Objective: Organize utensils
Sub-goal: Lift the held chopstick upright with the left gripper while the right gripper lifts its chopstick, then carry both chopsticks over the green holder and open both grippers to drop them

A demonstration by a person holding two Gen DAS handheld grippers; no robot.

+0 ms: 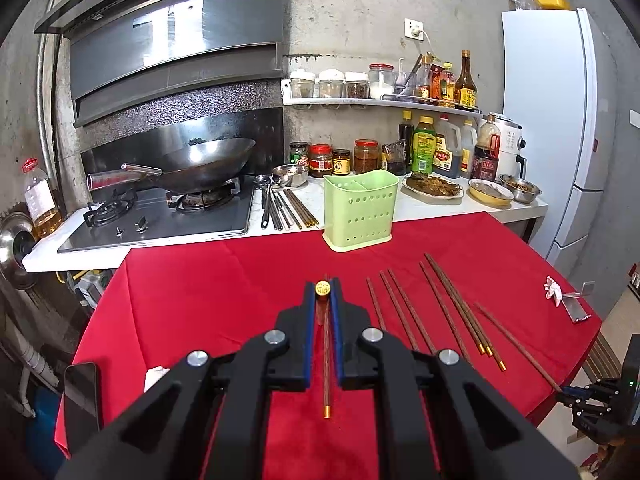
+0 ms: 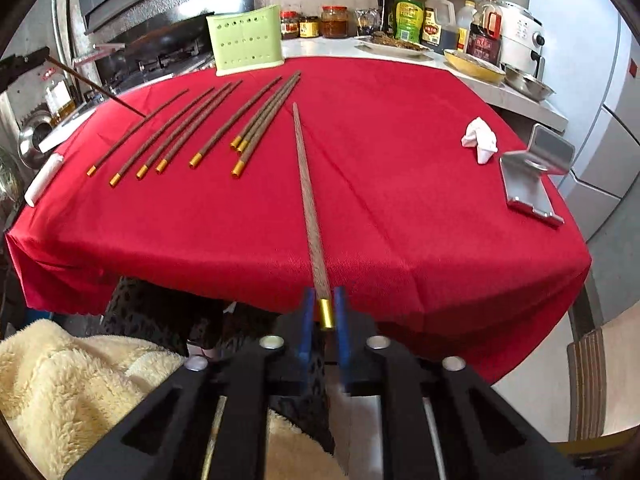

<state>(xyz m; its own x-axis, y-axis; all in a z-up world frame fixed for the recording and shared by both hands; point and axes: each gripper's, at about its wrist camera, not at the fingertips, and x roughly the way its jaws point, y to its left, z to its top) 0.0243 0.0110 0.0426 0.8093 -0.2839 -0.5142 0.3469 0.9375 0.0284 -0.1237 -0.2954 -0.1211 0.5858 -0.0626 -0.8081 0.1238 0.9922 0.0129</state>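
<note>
- Gripping one chopstick by its gold-capped end, my left gripper has its blue pads closed tight on the stick, which hangs down toward the red tablecloth.
- I also see a second chopstick lying on the cloth under that gripper, its gold cap toward me.
- My right gripper has its fingers pinched on another chopstick at the gold cap; the wooden shaft runs forward over the table edge and across the cloth.
- I count eight loose chopsticks lying in a rough fan on the cloth to the left of the held one, gold caps toward me, some touching.
- The green perforated utensil holder stands upright at the far edge of the cloth, beside the counter.
- From the right wrist view, the left gripper shows at the far left with its stick angled down, tip near the outermost loose chopstick.
- A crumpled white tissue and a metal phone stand sit at the right of the table, well apart from the sticks.
</note>
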